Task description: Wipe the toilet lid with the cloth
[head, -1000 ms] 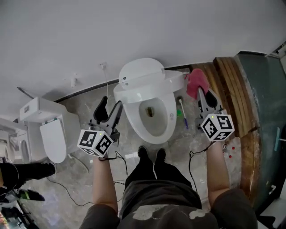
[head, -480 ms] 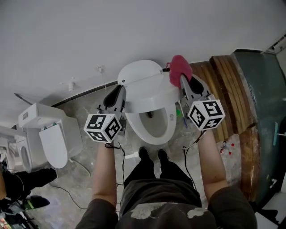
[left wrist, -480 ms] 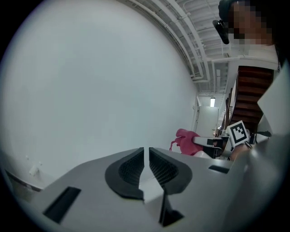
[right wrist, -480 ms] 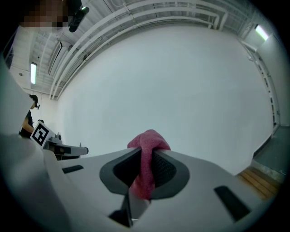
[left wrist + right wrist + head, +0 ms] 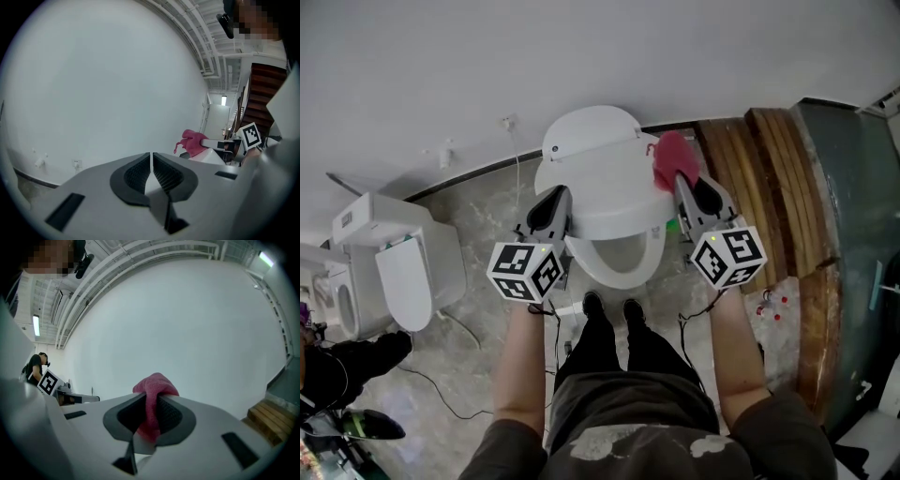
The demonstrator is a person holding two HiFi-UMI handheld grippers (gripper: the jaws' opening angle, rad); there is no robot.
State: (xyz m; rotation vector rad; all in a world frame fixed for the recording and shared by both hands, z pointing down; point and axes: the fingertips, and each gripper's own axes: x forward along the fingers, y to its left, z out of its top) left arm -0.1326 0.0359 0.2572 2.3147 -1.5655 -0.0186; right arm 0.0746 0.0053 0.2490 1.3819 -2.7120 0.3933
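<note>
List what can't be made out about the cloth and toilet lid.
- Whether the cloth touches the toilet lid: too small in the head view; the right tongs block the lid in the right gripper view.
- Most of the toilet bowl: under the lid, head view.
- Cloth's lower end: hidden inside the tongs, same view.

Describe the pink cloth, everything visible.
The cloth is pink, soft and fuzzy-looking, bunched into a crumpled wad. The right gripper is clamped on it, jaws pinching a fold that bulges above and hangs below them. It sits over the right rear edge of the white toilet lid; whether it touches cannot be told.
</note>
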